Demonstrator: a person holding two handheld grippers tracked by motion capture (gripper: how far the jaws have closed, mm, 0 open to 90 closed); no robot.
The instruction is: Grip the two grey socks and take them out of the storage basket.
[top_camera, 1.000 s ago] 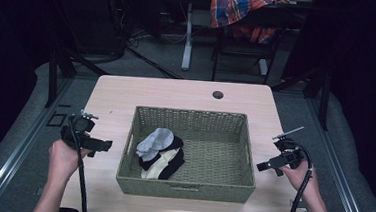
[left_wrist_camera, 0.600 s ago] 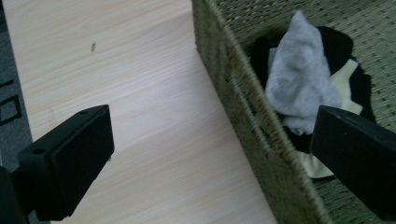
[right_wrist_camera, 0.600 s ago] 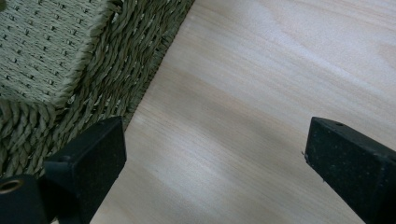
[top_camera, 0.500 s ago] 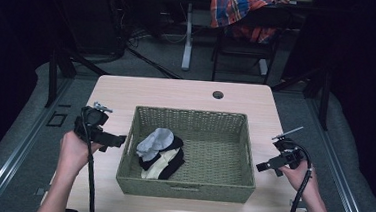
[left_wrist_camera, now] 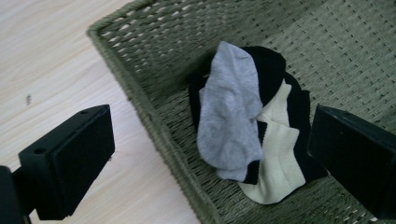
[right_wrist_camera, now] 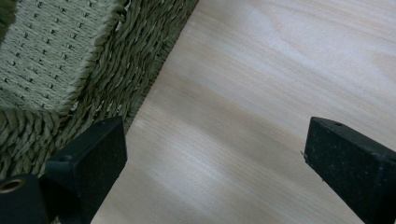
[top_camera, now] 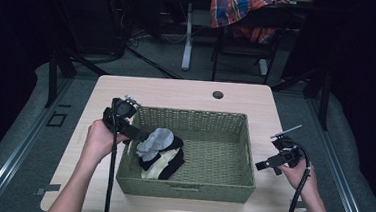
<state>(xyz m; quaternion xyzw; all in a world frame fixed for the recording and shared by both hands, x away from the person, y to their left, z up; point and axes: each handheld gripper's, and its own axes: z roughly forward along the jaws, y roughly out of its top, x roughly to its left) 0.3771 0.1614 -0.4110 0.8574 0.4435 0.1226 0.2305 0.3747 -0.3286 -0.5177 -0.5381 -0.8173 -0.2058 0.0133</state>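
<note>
The left gripper [left_wrist_camera: 210, 154], jaws spread wide, hovers over the basket rim [left_wrist_camera: 154, 126]; the grey sock [left_wrist_camera: 231, 116] lies just ahead, lengthwise between them.

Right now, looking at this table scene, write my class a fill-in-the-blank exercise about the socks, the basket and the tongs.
1. The grey sock lies on top of the pile inside the woven ____.
2. The left tongs hang over the basket with jaws ____.
3. The right tongs are over the bare wooden ____.
4. The lowest sock in the pile is ____ coloured.

Missing words: basket; open; table; cream
</note>
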